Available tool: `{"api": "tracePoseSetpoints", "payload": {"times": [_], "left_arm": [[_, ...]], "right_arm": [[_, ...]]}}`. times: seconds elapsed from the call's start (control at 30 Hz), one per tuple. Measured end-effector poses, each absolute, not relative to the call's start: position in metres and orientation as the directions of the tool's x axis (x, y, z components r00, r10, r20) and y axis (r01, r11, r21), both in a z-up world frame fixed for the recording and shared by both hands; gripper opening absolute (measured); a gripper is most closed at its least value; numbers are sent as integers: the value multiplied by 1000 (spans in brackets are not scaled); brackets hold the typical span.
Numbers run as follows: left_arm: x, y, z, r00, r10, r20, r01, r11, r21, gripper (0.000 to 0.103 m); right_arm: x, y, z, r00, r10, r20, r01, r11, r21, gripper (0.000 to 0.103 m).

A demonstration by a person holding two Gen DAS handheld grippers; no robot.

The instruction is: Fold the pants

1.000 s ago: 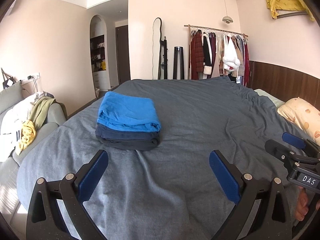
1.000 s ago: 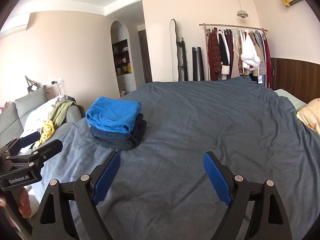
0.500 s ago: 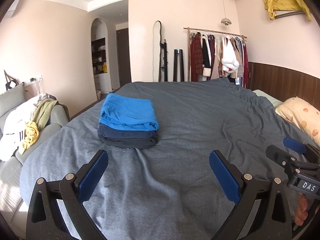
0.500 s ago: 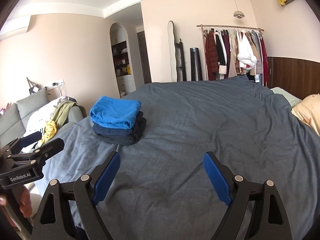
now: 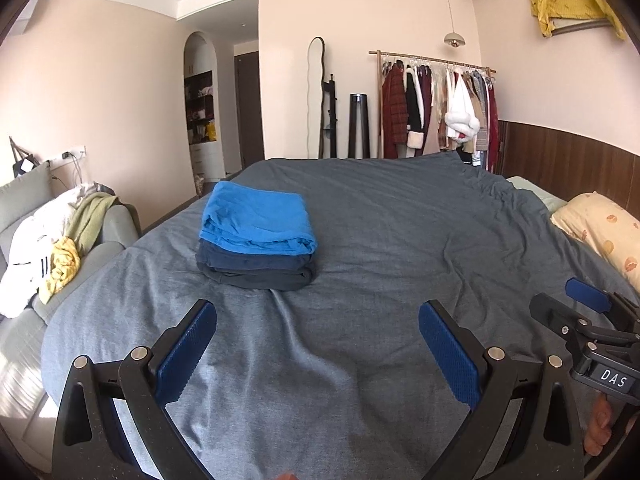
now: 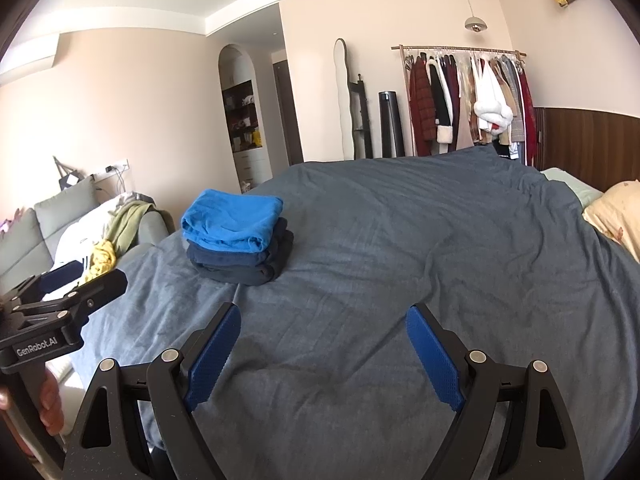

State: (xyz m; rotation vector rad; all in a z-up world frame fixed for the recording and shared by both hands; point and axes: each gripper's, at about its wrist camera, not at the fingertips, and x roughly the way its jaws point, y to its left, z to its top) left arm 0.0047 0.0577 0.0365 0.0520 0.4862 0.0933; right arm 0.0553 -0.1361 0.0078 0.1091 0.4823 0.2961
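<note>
Bedroom with grey bed (image 5: 400, 220); held three folded pants (image 5: 256, 240) stacked toward its left side, blue pair on top. Left gripper (image 5: 318, 354) and right gripper (image 6: 322, 354) hovered above bare cover, fingers released, grasping nothing. Judged done; maybe more clothes on sofa (image 5: 52, 252)

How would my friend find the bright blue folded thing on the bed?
Start with the big bed under its grey duvet. On its left side, near the sofa, sits one stack of folded clothes. The bright blue pants lie on top, much brighter than the dark navy layers beneath.
</note>
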Motion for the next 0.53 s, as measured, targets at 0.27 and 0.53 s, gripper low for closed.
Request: {"api": "tracePoseSetpoints", "payload": {"times": [0.27, 0.53], "left_arm": [[3, 55, 35, 874, 112, -472, -87, 993, 75, 103], [3, 57, 34, 872, 126, -474, -107, 992, 68, 103]], "right_arm": [[55, -135, 7, 842, 306, -444, -254, 951, 174, 86], [54, -135, 7, 843, 305, -444, -253, 952, 174, 86]]}}
